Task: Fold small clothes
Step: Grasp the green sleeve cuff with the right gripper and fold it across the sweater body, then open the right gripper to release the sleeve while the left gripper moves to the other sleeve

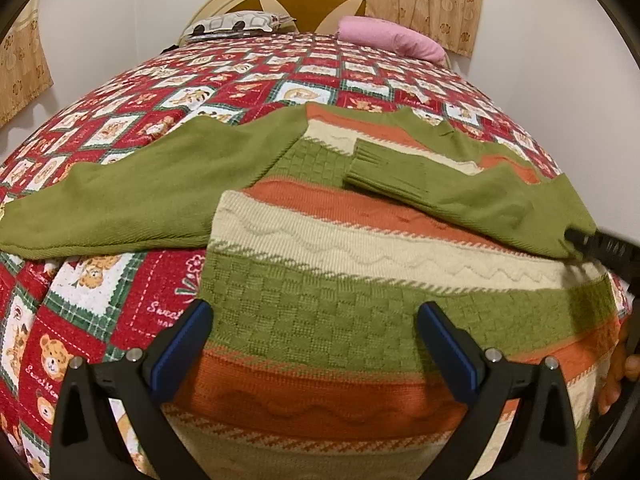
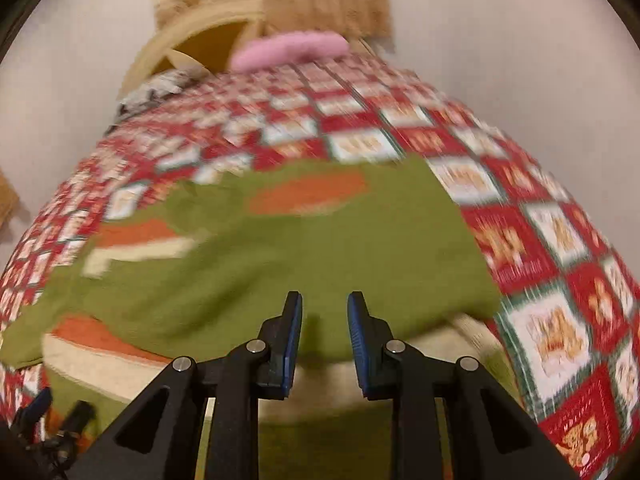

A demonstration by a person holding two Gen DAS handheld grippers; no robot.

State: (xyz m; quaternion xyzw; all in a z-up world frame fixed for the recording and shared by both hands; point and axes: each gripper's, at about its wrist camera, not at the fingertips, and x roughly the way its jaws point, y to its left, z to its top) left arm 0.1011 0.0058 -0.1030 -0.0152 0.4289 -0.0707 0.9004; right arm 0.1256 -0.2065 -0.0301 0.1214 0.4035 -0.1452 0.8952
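Right sleeve [image 1: 460,184] is laid across sweater [image 1: 320,280] body to narrow it. Left gripper [image 1: 316,336] is spread wide, empty; right gripper [image 2: 324,336] is part-open, nothing gripped.

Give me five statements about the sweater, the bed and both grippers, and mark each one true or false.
1. The striped sweater lies on the patchwork bedspread. True.
2. Both sleeves are folded over the body. False: only the right sleeve is; the left sleeve lies spread out sideways.
3. The left gripper is wide open. True.
4. The pillow by the headboard is blue. False: it is pink.
5. The right gripper is clamped shut. False: its fingers stand apart.
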